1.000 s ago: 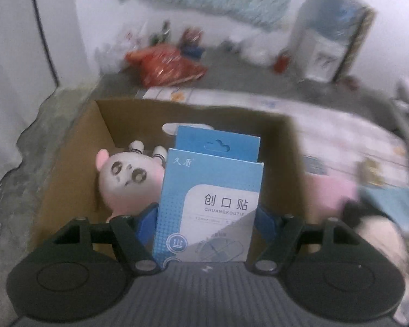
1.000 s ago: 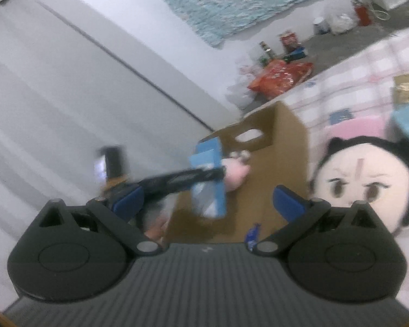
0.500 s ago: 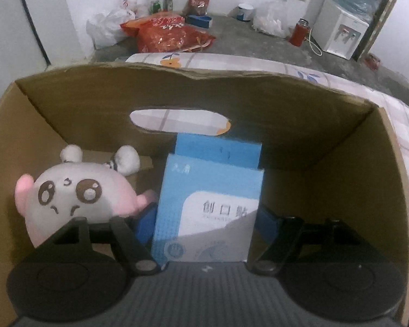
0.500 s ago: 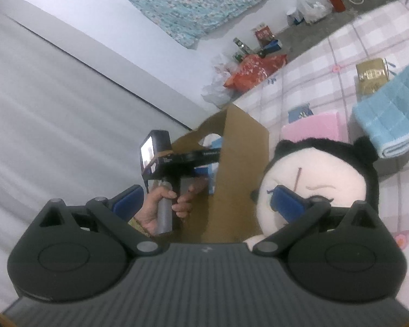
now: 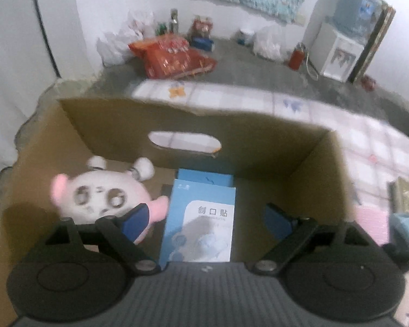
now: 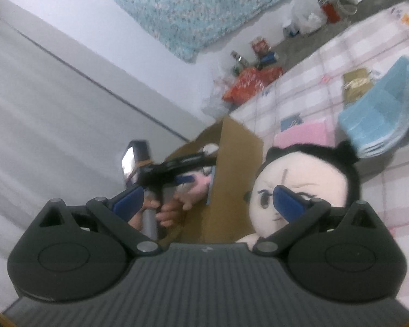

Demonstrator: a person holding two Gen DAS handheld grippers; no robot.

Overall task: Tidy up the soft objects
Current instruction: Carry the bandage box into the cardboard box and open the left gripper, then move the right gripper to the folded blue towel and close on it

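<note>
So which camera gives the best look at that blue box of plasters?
The left wrist view: the blue plaster box stands facing it inside the cardboard box, label legible. The right wrist view catches only a thin blue edge behind the cardboard wall.

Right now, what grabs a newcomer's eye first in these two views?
The open cardboard box: a pink-and-white plush sits at its left, a blue bandage carton stands between the left gripper's opening jaws, pads clear of it. Outside the box, a black-haired plush doll fills the view past the open right gripper.
</note>
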